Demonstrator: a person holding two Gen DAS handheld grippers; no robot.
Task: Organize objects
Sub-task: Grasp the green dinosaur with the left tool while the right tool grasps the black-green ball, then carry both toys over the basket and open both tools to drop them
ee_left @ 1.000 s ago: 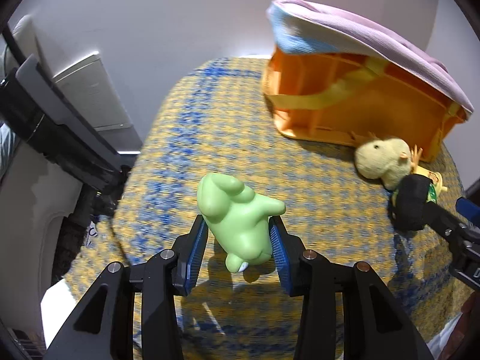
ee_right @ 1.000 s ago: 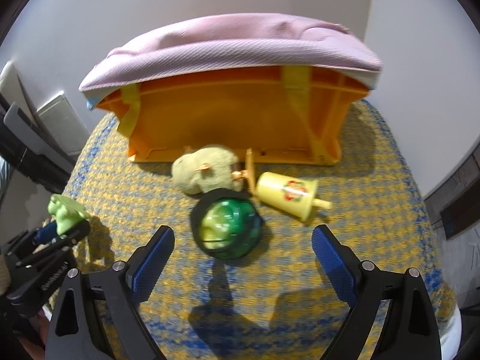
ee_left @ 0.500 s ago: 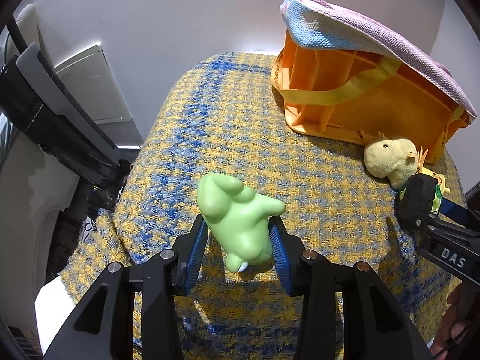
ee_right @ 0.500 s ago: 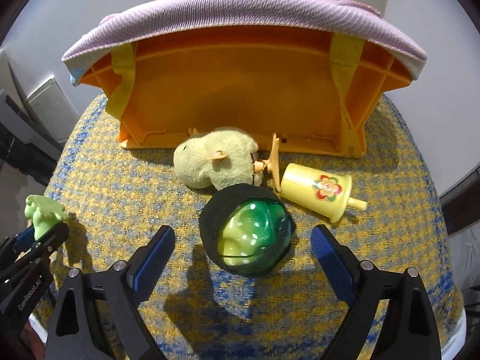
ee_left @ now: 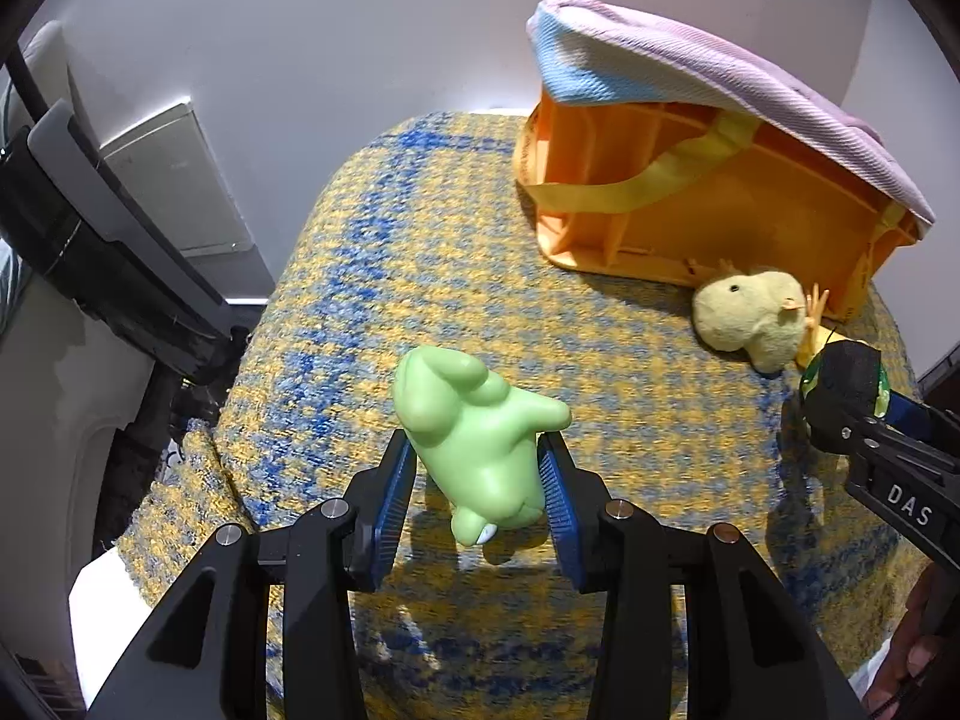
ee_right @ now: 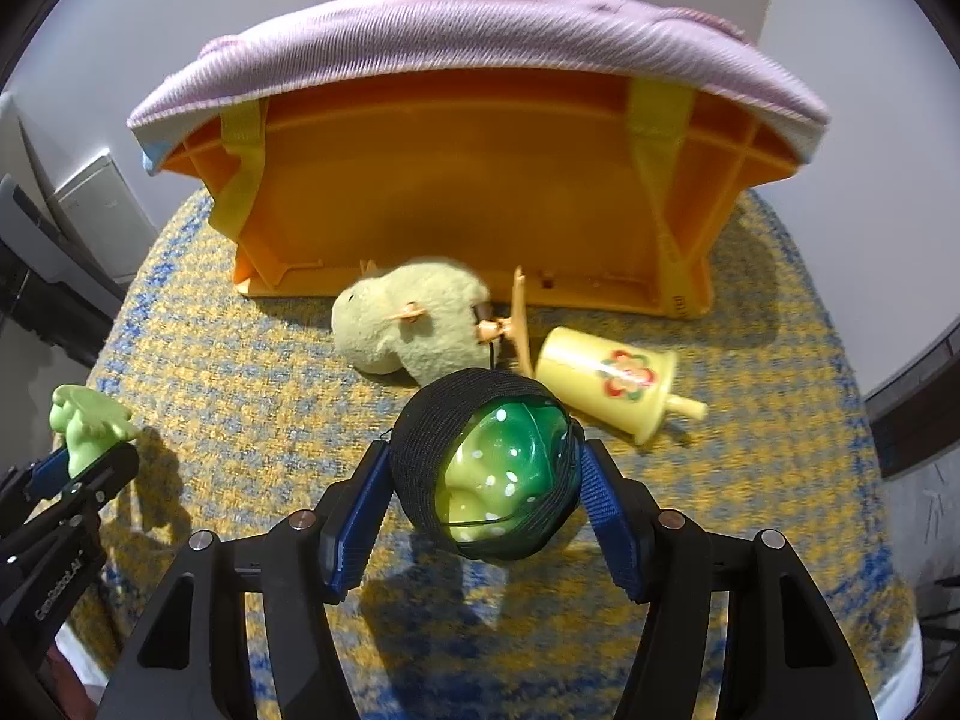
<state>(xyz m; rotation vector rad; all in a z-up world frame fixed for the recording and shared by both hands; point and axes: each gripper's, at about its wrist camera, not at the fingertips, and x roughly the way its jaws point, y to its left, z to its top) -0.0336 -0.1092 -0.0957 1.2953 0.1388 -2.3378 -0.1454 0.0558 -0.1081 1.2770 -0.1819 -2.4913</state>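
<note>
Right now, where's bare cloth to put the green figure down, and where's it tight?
Free: the woven cloth between the green figure in the left gripper and the orange bin, out to the wall-side edge. Crowded: in front of the bin, where the plush, yellow cup and netted green ball in the right gripper bunch together.

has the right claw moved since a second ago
Yes. The right claw advanced toward the orange plastic basket and closed from wide open onto the green ball in black netting.
</note>
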